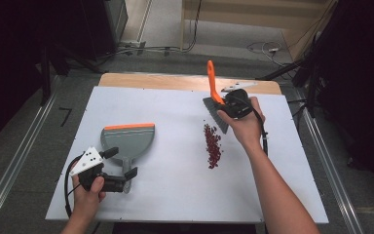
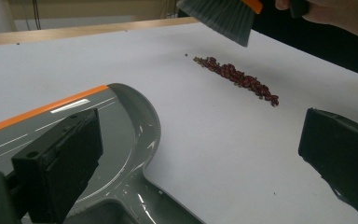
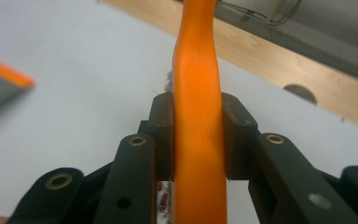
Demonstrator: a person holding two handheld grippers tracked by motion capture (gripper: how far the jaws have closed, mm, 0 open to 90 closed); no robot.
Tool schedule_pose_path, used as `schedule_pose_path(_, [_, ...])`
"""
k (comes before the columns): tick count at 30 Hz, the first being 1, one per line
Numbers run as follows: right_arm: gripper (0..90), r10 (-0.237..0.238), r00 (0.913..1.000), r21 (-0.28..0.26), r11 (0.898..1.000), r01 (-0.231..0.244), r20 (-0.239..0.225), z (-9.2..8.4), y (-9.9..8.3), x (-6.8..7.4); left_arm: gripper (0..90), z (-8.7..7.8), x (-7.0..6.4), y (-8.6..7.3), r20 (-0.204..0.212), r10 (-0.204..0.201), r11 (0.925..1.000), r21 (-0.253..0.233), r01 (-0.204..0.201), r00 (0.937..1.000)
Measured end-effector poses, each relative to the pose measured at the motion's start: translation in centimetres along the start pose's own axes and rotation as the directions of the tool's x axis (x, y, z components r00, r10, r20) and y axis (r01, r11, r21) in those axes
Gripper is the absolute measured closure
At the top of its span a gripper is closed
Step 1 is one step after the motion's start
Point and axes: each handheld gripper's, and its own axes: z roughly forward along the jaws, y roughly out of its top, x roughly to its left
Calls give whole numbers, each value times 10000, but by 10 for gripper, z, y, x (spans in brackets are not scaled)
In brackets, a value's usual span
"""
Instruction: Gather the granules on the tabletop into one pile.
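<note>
A grey dustpan [image 1: 128,139] with an orange front lip lies flat on the white table [image 1: 175,195] at the left. My left gripper [image 1: 121,164] is open, its jaws standing wide on either side of the pan's handle without touching it. In the left gripper view the dustpan [image 2: 121,121] sits by the left jaw of that gripper [image 2: 200,158]. A line of dark red beans [image 1: 212,146] lies mid-table. My right gripper [image 1: 231,105] is shut on the orange handle of a brush [image 1: 212,80], held above the table beyond the beans, bristles tilted down. Its pads [image 3: 163,126] clamp the handle [image 3: 198,60].
The beans [image 2: 240,79] run as a diagonal strip ahead of the left gripper, with the brush bristles [image 2: 223,16] hanging above their far end. A wooden strip [image 1: 175,82] borders the table's far edge. Bare white surface separates pan and beans.
</note>
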Motion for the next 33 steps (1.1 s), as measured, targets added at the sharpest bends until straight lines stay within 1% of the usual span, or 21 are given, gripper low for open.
schedule_pose_path(1, [685, -773, 9970, 145, 9969, 771, 97, 7, 1, -1, 1, 0, 0, 0, 9, -3, 10000, 0, 3, 10000])
schedule_pose_path(2, [684, -1693, 9853, 28, 9856, 1692, 232, 15, 0, -1, 1, -1, 0, 0, -24, -16, 10000, -3, 16, 10000])
schedule_pose_path(3, [684, -2452, 9691, -54, 9694, 2454, 276, 23, -1, -2, 1, -1, 1, 0, -29, -24, 10000, 2, 24, 10000])
schedule_pose_path(5, [684, -3177, 9479, 149, 9482, 3175, 222, 37, -1, -5, 1, -2, 2, 0, -51, -74, 10000, -26, 74, 10000])
schedule_pose_path(7, [684, -3822, 9235, 114, 9241, 3820, 339, 48, -2, -6, 1, -2, 4, -1, -84, -133, 9999, -30, 132, 9999])
schedule_pose_path(8, [684, -3988, 9165, 153, 9170, 3986, 305, 52, -1, -6, 1, -3, 5, -1, -80, -161, 9999, -20, 161, 9998])
schedule_pose_path(10, [684, -4072, 9133, 428, 9127, 4064, 116, 61, -2, -4, 1, -3, 6, -2, -100, -179, 9998, -26, 179, 9998])
schedule_pose_path(11, [684, -4269, 9043, 582, 9029, 4258, 71, 64, -4, -3, 1, -3, 6, -2, -98, -188, 9998, -19, 188, 9998])
schedule_pose_path(12, [685, -4312, 9022, 645, 9002, 4306, -60, 66, -5, -2, 1, -3, 7, -2, -90, -184, 9998, -1, 184, 9998])
schedule_pose_path(13, [686, -4257, 9045, 555, 9028, 4265, -263, 66, -5, 0, 1, -3, 6, -2, -91, -178, 9998, 8, 178, 9998])
schedule_pose_path(14, [689, -4295, 9024, 668, 8999, 4310, -352, 65, -5, 2, 1, -3, 6, -2, -88, -169, 9999, 6, 169, 9998])
schedule_pose_path(15, [691, -4301, 9004, 698, 8981, 4342, -657, 65, -5, 4, 1, -3, 6, -2, -71, -162, 9999, -4, 162, 9998])
schedule_pose_path(17, [691, -4510, 8874, 815, 8849, 4585, -952, 64, -8, 9, 1, -3, 6, -2, -40, -133, 9999, -12, 133, 9999])
schedule_pose_path(18, [691, -4527, 8852, 894, 8824, 4620, -1072, 62, -9, 11, 1, -3, 6, -2, -36, -135, 9999, -37, 135, 9999])
schedule_pose_path(20, [689, -4638, 8753, 818, 8753, 4766, -1373, 60, -13, 14, 1, -3, 5, -2, -22, -118, 9999, -60, 118, 9999])
schedule_pose_path(22, [688, -4617, 8748, 831, 8755, 4760, -1467, 56, -18, 17, 1, -3, 4, -1, -41, -83, 10000, -50, 82, 10000])
schedule_pose_path(23, [687, -4674, 8707, 745, 8731, 4818, -1531, 55, -20, 18, 1, -3, 4, -1, -45, -59, 10000, -44, 59, 10000])
schedule_pose_path(25, [685, -4613, 8715, 645, 8768, 4765, -1664, 52, -24, 19, 1, -3, 4, -2, -70, -47, 10000, 7, 47, 10000])
schedule_pose_path(26, [684, -4625, 8678, 614, 8754, 4794, -1819, 50, -26, 19, 1, -2, 4, -2, -72, -47, 10000, 34, 47, 10000])
schedule_pose_path(27, [682, -4717, 8622, 584, 8705, 4888, -1846, 49, -28, 20, 1, -2, 4, -2, -72, -65, 10000, 27, 65, 10000])
schedule_pose_path(33, [678, -4892, 8452, 495, 8589, 5097, -2152, 38, -39, 29, 1, -2, 4, -2, -83, -28, 10000, 36, 29, 10000])
